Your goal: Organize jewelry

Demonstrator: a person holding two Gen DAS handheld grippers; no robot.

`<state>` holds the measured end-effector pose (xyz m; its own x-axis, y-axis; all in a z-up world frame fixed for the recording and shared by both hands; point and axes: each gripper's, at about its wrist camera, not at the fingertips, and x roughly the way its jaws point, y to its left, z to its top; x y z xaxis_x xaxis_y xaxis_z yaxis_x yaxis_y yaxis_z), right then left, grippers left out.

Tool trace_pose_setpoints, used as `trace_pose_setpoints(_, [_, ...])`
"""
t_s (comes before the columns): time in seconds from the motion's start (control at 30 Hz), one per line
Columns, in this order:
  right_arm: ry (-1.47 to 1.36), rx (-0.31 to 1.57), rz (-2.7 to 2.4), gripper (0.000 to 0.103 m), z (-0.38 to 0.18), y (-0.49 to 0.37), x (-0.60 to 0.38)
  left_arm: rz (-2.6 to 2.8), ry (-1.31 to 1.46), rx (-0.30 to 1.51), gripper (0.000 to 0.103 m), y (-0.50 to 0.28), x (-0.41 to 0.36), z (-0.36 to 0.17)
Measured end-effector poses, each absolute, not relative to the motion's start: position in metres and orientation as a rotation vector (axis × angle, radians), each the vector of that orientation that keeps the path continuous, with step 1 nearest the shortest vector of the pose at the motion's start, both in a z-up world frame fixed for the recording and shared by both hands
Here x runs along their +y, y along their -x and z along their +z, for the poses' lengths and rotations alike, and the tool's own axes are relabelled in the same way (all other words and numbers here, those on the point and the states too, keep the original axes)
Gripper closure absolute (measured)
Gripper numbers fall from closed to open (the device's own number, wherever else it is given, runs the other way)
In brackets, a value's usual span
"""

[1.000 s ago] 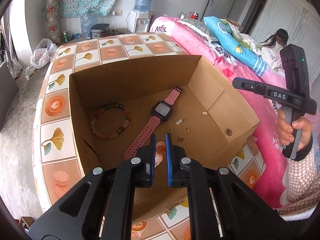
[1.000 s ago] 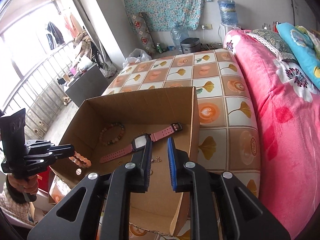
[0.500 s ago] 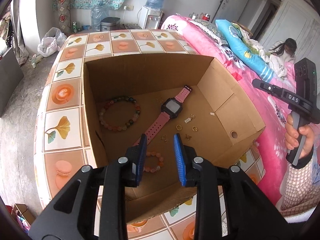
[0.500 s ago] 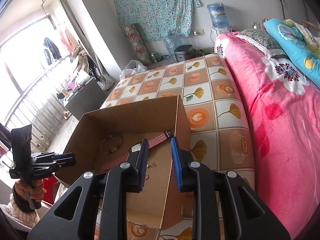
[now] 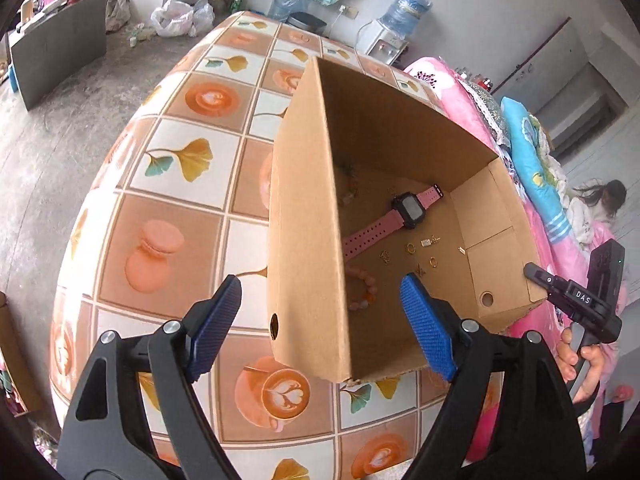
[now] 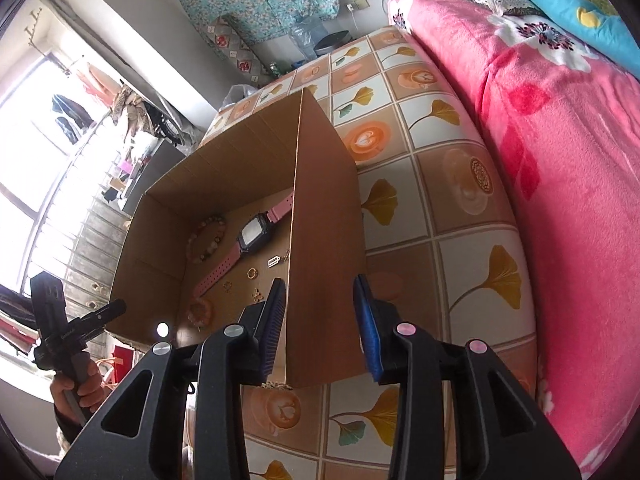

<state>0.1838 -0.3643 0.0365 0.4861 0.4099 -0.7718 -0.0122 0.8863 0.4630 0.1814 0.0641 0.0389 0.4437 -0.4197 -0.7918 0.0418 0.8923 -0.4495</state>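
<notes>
An open cardboard box (image 5: 304, 240) (image 6: 324, 216) stands on the patterned table. Inside lie a pink watch (image 5: 394, 220) (image 6: 244, 248), a peach bead bracelet (image 5: 365, 290) (image 6: 198, 312), a multicolour bead bracelet (image 6: 206, 238) and several small gold pieces (image 5: 412, 249) (image 6: 252, 274). My left gripper (image 5: 320, 316) is open, its fingers either side of the box's left wall. My right gripper (image 6: 320, 320) is open, its fingers either side of the box's right wall. Neither touches the cardboard.
The table's tiled cloth (image 5: 160, 216) runs around the box. A pink blanket (image 6: 560, 160) lies along the right. A water dispenser (image 5: 396, 24) and bags stand at the back. A person sits by the bed (image 5: 600, 208).
Both grippers have opened wide and moved apart, the left to the box's left wall, the right to its right wall. The peach bracelet that the left gripper held now lies in the box.
</notes>
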Motion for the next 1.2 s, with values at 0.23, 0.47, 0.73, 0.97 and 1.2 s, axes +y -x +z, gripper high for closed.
trace_pose_setpoints(0.23, [-0.353,1.044,0.262,0.063,0.038,-0.173,-0.34,-0.346,0.411,1.094,0.022,-0.169,0.045,0.028])
trace_pose_setpoints(0.47, [-0.361,1.041,0.247,0.063,0.042,-0.148,-0.337,-0.346,0.419,1.087,0.022,-0.149,0.052,0.033])
trace_pose_setpoints(0.73, [-0.378,1.031,0.244,0.063,0.046,-0.105,-0.333,-0.358,0.443,1.067,0.022,-0.102,0.064,0.037])
trace_pose_setpoints(0.97, [-0.406,1.032,0.243,0.063,0.035,-0.081,-0.334,-0.348,0.417,1.046,0.022,-0.079,0.064,0.027])
trace_pose_setpoints(1.2, [-0.31,0.928,0.181,0.05,0.06,-0.038,-0.326,-0.233,0.254,0.854,0.017,-0.036,0.065,0.059])
